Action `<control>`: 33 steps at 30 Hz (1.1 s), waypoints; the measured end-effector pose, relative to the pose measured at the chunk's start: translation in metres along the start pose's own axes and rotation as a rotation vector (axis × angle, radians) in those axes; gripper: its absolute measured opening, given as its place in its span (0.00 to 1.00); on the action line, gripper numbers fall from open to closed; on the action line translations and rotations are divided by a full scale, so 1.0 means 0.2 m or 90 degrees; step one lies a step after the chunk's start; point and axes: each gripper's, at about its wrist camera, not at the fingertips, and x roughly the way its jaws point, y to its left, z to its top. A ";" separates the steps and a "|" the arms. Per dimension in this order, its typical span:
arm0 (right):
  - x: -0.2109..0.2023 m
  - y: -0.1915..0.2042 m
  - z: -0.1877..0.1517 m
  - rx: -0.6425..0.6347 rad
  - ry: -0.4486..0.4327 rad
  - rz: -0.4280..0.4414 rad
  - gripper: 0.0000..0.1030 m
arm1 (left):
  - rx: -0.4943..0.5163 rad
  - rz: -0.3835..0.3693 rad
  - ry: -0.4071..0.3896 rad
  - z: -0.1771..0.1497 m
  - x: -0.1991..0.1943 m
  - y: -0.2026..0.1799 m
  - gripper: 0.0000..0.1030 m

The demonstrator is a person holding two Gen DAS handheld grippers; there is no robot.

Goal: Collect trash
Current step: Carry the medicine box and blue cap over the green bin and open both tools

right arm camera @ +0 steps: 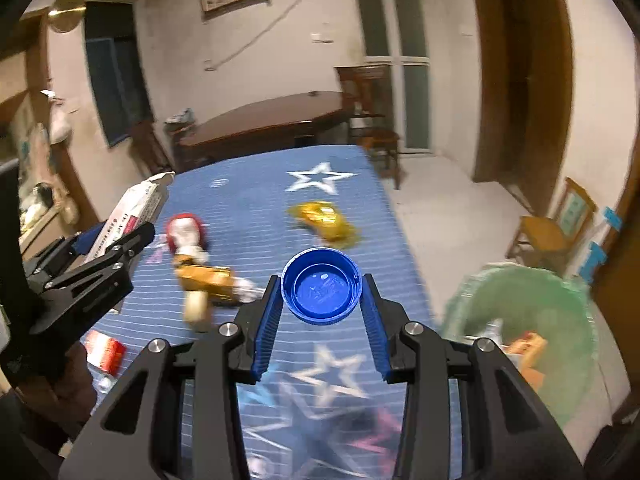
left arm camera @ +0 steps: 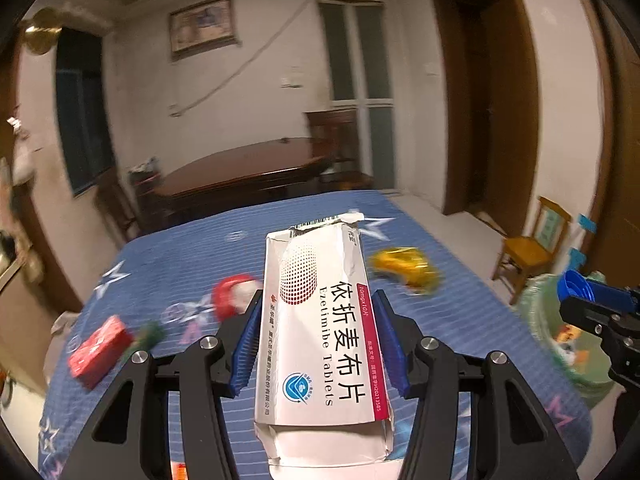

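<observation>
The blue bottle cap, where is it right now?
The blue bottle cap sits clamped in the right gripper, in the middle of the right wrist view, above the blue starry cloth, left of the green bin.

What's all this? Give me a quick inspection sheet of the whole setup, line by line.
Surface: table under a blue striped cloth with stars.
Job's things: torn tablet box and blue cap held; green-lined bin at the table's right already holds trash.
Clutter: yellow wrapper, red box, red-and-white wrapper, gold wrapper.
Grippers: left gripper shut on the box; right gripper shut on the cap.
Cables: one runs slanting up the far wall.
Surroundings: dark table, wooden chair, doorway.
</observation>
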 end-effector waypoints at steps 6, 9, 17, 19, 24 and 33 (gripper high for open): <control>-0.04 -0.31 -0.01 0.035 0.020 -0.057 0.37 | 0.058 -0.059 -0.003 0.08 0.07 -0.41 0.53; -0.06 -0.43 -0.02 0.045 0.028 -0.077 0.37 | 0.075 -0.084 0.003 0.11 0.12 -0.59 0.53; -0.06 -0.73 -0.03 0.074 0.062 -0.140 0.37 | 0.144 -0.160 0.008 0.18 0.24 -1.12 0.53; -0.08 -0.79 -0.04 0.080 0.067 -0.152 0.37 | 0.161 -0.175 0.007 0.19 0.26 -1.25 0.53; -0.08 -0.93 -0.05 0.097 0.086 -0.170 0.37 | 0.194 -0.207 0.005 0.19 0.30 -1.47 0.53; -0.08 -1.07 -0.08 0.113 0.111 -0.176 0.37 | 0.237 -0.261 0.018 0.15 0.34 -1.64 0.53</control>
